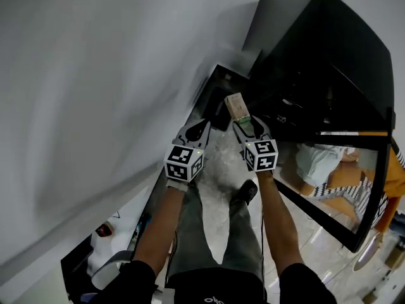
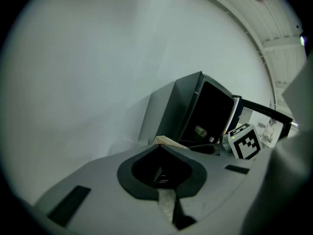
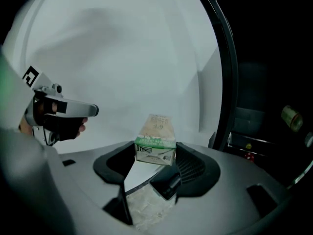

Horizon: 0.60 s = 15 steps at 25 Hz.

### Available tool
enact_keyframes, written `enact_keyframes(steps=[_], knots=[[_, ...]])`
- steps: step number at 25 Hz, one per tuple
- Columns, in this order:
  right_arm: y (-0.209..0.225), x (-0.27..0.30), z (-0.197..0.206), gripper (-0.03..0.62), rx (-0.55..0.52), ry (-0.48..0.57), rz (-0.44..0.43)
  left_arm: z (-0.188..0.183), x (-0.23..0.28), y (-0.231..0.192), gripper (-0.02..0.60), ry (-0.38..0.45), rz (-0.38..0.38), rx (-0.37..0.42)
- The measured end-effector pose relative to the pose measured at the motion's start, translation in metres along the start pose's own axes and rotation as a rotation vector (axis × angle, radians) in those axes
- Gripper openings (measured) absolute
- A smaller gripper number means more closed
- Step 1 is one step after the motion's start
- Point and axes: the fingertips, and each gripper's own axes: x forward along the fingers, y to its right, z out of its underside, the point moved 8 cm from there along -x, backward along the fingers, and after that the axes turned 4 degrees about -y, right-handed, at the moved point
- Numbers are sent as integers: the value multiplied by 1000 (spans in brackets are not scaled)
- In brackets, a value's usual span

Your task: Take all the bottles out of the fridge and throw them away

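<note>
Since the right gripper (image 3: pixel 156 153) has its jaws clamped on a small carton (image 3: pixel 155 140) and the left gripper (image 2: pixel 159 151) is pinched together empty, carry the carton level to a bin that no view shows, while one bottle (image 3: pixel 292 117) lies dimly inside the open fridge (image 3: pixel 259 58)

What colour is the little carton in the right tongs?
Small cardboard carton: beige top, green band, white base; clearest in the right gripper view.

Right gripper (image 3: pixel 155 153) jaws clamped on small green-banded carton (image 3: pixel 155 140), upright, one pad each side. Left gripper (image 3: pixel 90 110) in a hand (image 3: pixel 61 127) at left. Open fridge (image 3: pixel 226 58) at right, bottle (image 3: pixel 292 117) lying inside.
</note>
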Motion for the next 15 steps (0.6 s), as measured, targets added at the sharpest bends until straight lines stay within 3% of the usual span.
enact_keyframes(steps=[9, 15], knots=[[28, 83, 99, 268, 29, -63, 13, 87, 81, -37, 3, -85, 44, 25], [35, 113, 137, 268, 44, -110, 11, 113, 100, -48, 3, -114, 52, 31]])
